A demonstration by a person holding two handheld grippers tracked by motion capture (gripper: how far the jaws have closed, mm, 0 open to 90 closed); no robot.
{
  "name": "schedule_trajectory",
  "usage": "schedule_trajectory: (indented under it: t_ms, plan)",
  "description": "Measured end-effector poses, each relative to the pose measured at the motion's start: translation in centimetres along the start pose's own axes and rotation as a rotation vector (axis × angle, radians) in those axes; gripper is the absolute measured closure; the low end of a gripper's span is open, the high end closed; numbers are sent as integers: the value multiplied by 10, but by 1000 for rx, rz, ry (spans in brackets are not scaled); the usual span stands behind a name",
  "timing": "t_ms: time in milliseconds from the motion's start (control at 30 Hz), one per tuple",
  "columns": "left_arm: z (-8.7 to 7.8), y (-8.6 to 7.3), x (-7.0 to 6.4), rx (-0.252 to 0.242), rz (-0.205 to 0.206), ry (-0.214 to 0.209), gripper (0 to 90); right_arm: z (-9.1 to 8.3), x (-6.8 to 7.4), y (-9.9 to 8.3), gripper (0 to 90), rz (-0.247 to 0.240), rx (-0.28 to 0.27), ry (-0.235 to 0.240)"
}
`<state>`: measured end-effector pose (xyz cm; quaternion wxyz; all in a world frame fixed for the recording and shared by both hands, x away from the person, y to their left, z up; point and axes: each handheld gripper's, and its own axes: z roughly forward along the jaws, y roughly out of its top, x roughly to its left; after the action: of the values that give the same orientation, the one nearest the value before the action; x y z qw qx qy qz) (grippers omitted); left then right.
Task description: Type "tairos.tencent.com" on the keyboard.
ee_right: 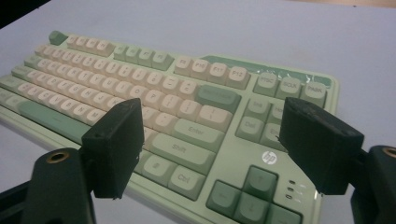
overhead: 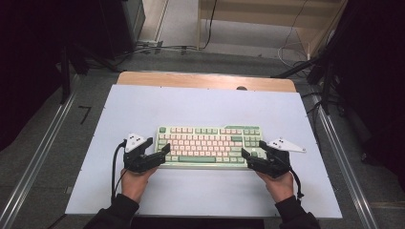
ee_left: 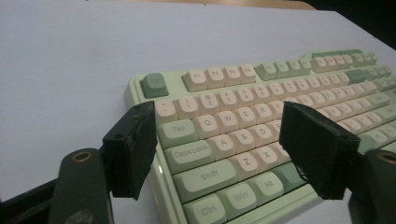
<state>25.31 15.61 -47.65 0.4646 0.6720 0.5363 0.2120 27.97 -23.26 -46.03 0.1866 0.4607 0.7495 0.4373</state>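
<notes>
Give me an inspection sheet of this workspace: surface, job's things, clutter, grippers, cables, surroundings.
Surface: white mat over a wooden table, flat and bare around the work.
Job's things: green and cream keyboard, lying flat near the person's side of the mat.
Clutter: nothing seen.
Grippers: left hand-held gripper open, at the keyboard's left end; right hand-held gripper open, at its right end. Whether either touches it cannot be told.
Cables: black cable trails from the left hand-held gripper; loose cables on the floor beyond.
Surroundings: grey floor, metal rails beside the table, dark stands at the edges.
</notes>
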Motion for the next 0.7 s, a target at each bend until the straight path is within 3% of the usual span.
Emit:
schedule_trajectory:
  t_ms: [100,167,333,567,700]
  plan:
    - [2,2,-3,-1,14,-1,323,3,4,2,234,-15,6,2]
    - [3,4,-6,-8,33,1,385,8,10,4,280,-22,8,7]
    - [5,7,-8,-12,33,7,487,14,16,8,363,-20,4,18]
    - [17,9,-14,20,49,3,655,28,27,14,615,-35,11,49]
    - [21,11,-16,21,59,3,743,37,31,17,687,-35,34,53]
